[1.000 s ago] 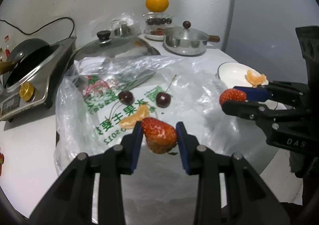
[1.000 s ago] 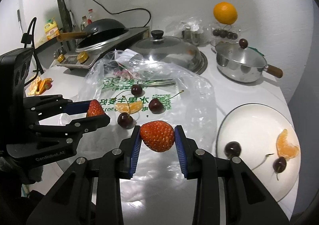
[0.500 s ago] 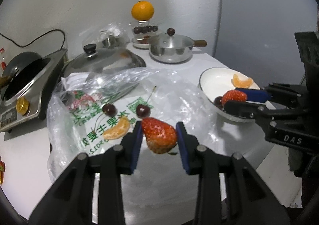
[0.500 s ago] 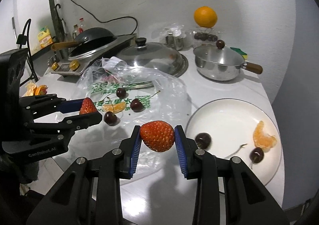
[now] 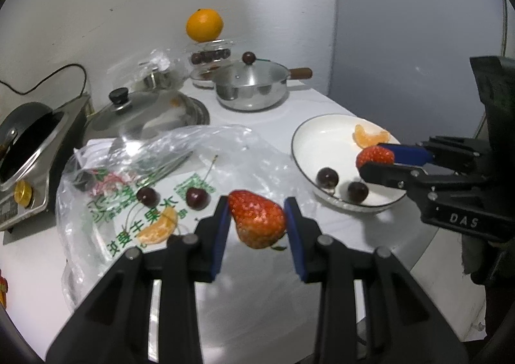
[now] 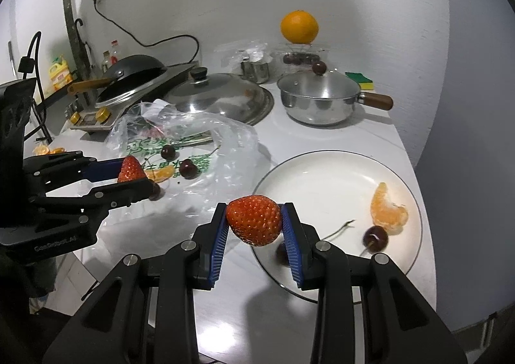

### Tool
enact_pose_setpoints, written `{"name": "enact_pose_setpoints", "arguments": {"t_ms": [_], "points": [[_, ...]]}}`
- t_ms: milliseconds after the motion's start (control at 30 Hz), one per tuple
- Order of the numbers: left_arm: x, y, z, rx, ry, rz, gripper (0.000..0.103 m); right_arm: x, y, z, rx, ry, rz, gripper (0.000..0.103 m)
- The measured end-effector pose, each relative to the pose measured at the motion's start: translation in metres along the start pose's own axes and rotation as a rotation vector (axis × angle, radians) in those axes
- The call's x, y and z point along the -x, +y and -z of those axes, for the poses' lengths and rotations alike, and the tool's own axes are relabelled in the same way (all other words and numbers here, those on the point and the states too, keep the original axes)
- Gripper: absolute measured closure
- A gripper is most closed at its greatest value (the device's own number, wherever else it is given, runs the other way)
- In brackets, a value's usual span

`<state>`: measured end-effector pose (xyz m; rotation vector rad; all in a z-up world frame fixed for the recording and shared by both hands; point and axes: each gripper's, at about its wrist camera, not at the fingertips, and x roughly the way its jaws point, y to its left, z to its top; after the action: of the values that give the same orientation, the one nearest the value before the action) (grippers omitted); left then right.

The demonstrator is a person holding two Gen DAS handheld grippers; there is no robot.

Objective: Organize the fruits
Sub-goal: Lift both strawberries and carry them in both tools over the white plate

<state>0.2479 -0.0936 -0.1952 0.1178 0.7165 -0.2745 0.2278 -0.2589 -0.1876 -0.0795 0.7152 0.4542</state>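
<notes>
Left tongs (image 5: 257, 219) and right tongs (image 6: 254, 224) both angle downward, each clamped on a strawberry.

Both claws have travelled sideways from above the plastic bag (image 5: 161, 177) toward the white plate (image 6: 325, 170). The right claw (image 6: 254, 225), which hung over the bag's near edge a second ago, now holds its strawberry (image 6: 252, 224) over the plate's near-left rim. The left claw (image 5: 257, 222) and its strawberry (image 5: 257, 222) have left the middle of the bag and now sit at the bag's edge nearest the plate, just short of the rim.
</notes>
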Motion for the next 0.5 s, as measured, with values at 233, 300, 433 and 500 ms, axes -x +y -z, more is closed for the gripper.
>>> {"name": "enact_pose_setpoints", "arguments": {"t_ms": [233,300,433,500], "points": [[-0.009,-0.018,-0.011,-0.035,-0.001,0.010,0.068,0.002,-0.021,0.002,-0.023,-0.007,0.005,0.067],[-0.011,-0.024,-0.015,-0.046,-0.002,0.015,0.068,0.002,-0.026,0.002,-0.027,-0.008,0.006,0.067],[-0.017,-0.032,-0.023,-0.058,-0.005,0.023,0.068,0.002,-0.038,0.002,-0.034,-0.009,0.011,0.067],[-0.020,-0.036,-0.026,-0.061,-0.004,0.026,0.068,0.002,-0.043,0.002,-0.038,-0.008,0.015,0.067]]}}
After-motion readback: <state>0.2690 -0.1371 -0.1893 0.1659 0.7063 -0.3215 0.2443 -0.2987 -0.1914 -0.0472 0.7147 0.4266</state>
